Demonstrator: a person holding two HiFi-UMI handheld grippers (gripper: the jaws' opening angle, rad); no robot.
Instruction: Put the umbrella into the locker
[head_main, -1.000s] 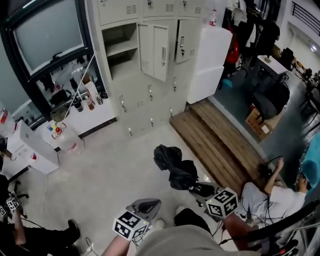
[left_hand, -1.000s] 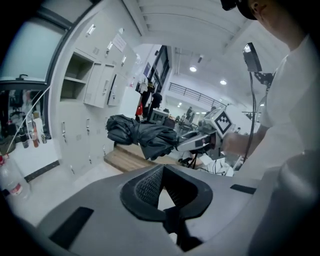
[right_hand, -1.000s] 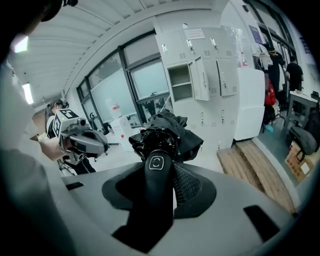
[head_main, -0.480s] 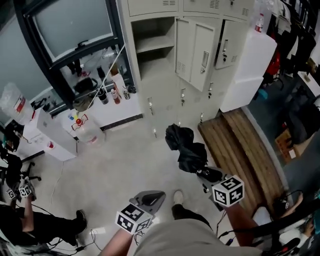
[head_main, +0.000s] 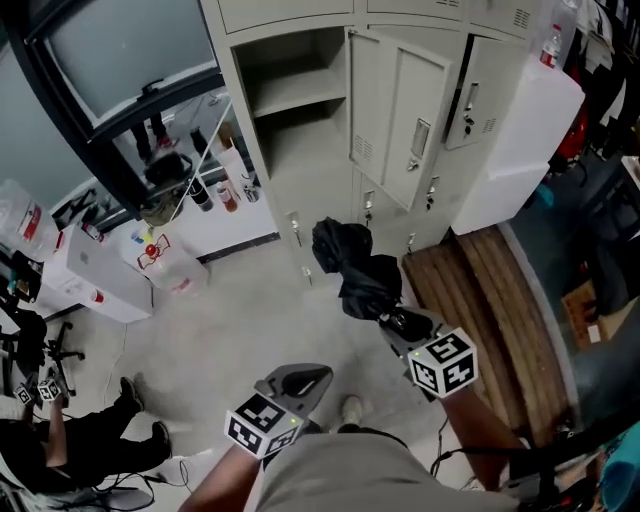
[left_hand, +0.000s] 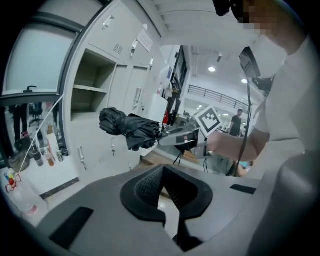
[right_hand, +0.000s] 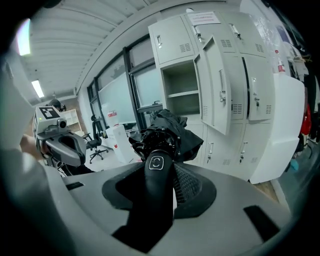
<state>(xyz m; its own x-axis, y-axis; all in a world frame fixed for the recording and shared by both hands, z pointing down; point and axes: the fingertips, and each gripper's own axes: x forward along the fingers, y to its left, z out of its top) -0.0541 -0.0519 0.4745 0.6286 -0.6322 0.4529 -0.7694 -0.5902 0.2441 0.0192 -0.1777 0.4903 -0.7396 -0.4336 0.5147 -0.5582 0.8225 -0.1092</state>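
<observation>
A folded black umbrella (head_main: 355, 268) sticks out toward the lockers, with my right gripper (head_main: 398, 322) shut on its handle (right_hand: 156, 172). In the right gripper view its bunched canopy (right_hand: 170, 131) hangs in front of the open locker compartment (right_hand: 181, 92), still some way off from it. That compartment (head_main: 298, 90) has one shelf, and its door (head_main: 400, 120) is swung open to the right. My left gripper (head_main: 305, 380) is held low, to the left of the umbrella (left_hand: 127, 127), with its jaws shut on nothing (left_hand: 162, 172).
A ledge with bottles (head_main: 215, 190) and a large water jug (head_main: 160, 262) stand left of the lockers. A tall white cabinet (head_main: 525, 130) and a wooden platform (head_main: 500, 300) lie to the right. A person sits on the floor at lower left (head_main: 70, 440).
Both grippers have moved forward toward the lockers, and the open compartment now looms larger. The umbrella stays in the right gripper and sits closer to the locker front.
</observation>
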